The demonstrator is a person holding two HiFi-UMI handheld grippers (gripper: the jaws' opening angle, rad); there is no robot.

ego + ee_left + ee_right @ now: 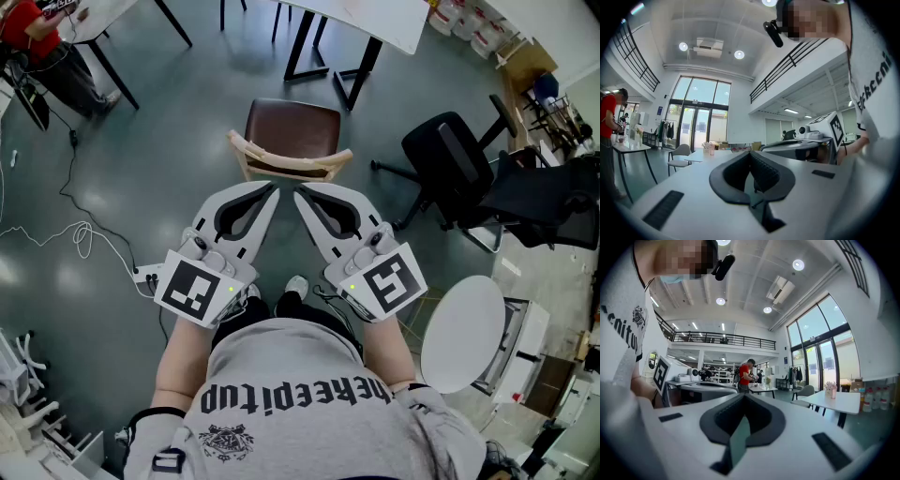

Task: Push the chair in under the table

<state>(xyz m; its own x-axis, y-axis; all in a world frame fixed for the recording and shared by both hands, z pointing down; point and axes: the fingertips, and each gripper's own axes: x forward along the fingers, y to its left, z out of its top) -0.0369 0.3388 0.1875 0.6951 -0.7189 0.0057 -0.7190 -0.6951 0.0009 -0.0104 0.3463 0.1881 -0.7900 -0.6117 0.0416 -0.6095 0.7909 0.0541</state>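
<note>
A chair with a brown seat and a pale wooden backrest stands on the grey floor, pulled out from the white-topped table with black legs beyond it. Both grippers are held level just short of the backrest, their tips close together. My left gripper is shut with nothing in it; its dark pads meet. My right gripper is shut and empty too, and its pads touch. Neither touches the chair.
A black office chair stands to the right, and a round white tabletop is near right. Cables trail over the floor at left. A person in red is at another table far left.
</note>
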